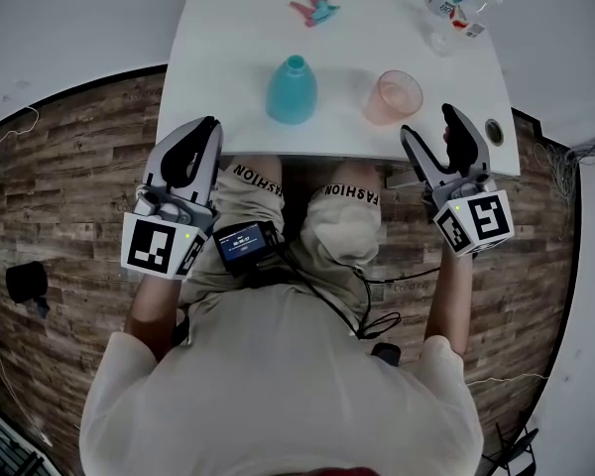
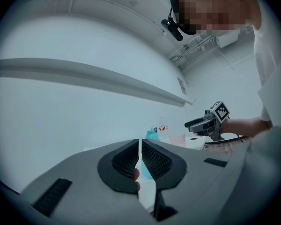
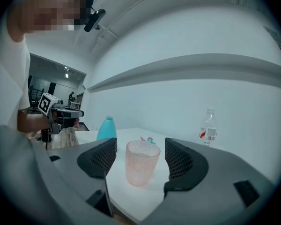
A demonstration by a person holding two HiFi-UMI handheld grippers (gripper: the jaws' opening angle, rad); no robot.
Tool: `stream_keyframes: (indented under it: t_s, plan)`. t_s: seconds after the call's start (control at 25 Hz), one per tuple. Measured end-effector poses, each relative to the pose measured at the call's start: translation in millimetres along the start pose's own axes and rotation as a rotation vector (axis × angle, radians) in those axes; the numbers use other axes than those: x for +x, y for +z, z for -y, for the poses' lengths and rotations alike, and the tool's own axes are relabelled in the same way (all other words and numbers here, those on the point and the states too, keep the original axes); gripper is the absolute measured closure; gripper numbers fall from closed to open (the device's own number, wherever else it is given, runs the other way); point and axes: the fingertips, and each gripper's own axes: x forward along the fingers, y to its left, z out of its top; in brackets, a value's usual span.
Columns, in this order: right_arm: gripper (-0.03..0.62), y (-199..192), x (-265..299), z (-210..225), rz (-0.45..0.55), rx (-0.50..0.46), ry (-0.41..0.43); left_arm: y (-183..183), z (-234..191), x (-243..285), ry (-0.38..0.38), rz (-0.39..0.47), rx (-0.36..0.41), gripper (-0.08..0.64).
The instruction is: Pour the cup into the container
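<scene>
Plainly, the right gripper (image 1: 431, 125) gapes wide just short of the untouched cup (image 1: 393, 96) by the table's (image 1: 238, 28) front edge, so an off-centre squeeze could knock it over that edge (the left gripper (image 1: 206, 127), pinched together, hangs short of the container (image 1: 292, 89) beside it).

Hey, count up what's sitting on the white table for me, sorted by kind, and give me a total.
Translucent pink plastic cup: 1
Teal bottle-shaped container: 1
Clear plastic bottle with a red label: 1
Small pink-and-teal object, too small to identify: 1
Total: 4
</scene>
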Motion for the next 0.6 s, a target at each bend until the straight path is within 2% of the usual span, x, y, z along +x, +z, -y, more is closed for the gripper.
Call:
stream_keyframes:
  t_s: [0.6]
  plan:
    - [0.267,-22.7,18.9,2.6,-0.069,0.013,0.039,-6.3,-0.5,3.4,-0.004,-0.011,-0.012,0.546]
